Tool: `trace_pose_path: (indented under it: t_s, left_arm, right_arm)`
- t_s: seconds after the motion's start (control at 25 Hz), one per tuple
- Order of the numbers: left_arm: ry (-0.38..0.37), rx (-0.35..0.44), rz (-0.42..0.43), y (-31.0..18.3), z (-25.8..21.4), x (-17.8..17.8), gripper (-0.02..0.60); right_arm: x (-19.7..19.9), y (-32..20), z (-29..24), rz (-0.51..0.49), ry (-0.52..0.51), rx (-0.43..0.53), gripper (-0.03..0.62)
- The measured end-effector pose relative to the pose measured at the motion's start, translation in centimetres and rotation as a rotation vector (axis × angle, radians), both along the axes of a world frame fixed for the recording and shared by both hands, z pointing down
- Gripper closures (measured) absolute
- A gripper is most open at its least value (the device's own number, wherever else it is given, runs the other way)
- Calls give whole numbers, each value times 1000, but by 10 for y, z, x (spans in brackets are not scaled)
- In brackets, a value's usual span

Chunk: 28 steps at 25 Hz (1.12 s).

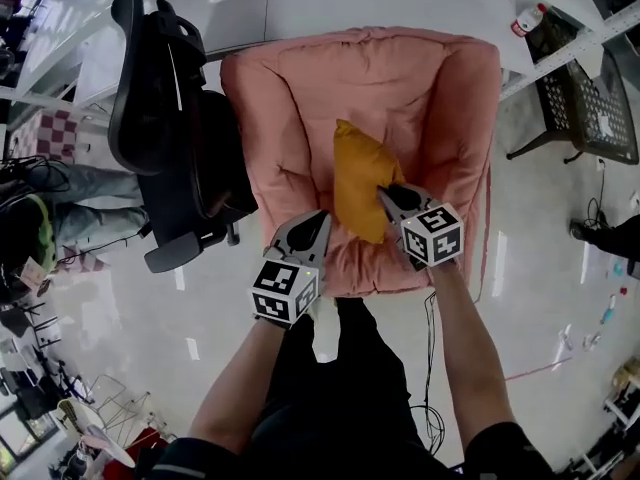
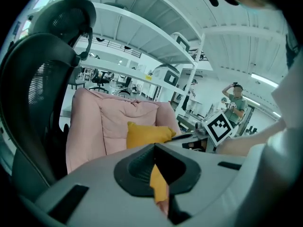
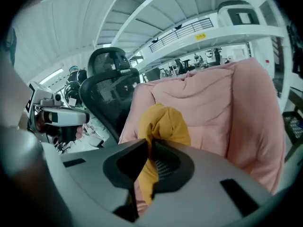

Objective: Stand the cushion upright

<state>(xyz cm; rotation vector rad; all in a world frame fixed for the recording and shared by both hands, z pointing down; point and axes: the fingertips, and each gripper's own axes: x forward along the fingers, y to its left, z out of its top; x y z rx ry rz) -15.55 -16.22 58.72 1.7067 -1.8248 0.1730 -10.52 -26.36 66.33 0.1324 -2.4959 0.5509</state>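
Cushion (image 1: 360, 183): mid-seat on chair (image 1: 290, 98), tilted, not yet upright.
Left claw (image 1: 320, 218): clamped on cushion's 7 o'clock edge.
Right claw (image 1: 386, 194): clamped on its 4 o'clock edge.
Method: I should raise both edges evenly, lean the top toward the 12 o'clock backrest, and release once settled.

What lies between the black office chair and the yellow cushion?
Only the padded side of the pink armchair lies between the black office chair and the yellow cushion; the head view shows it.
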Motion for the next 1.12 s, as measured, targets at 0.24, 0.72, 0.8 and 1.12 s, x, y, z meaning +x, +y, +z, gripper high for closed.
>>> trace_pose_path:
  t_s: [0.24, 0.72, 0.8, 1.12]
  left_arm:
    - [0, -14, -68, -3, 3, -19, 575]
    - [0, -30, -118, -13, 15, -33, 575]
    - [2, -30, -122, -13, 15, -32, 575]
    - [2, -24, -132, -15, 15, -30, 575]
  right_arm:
    - [-46, -17, 13, -142, -4, 17, 563]
    - [-73, -69, 70, -256, 126, 161, 549]
    - [-72, -79, 75, -257, 160, 198, 536]
    - [-71, -108, 85, -113, 243, 273, 462]
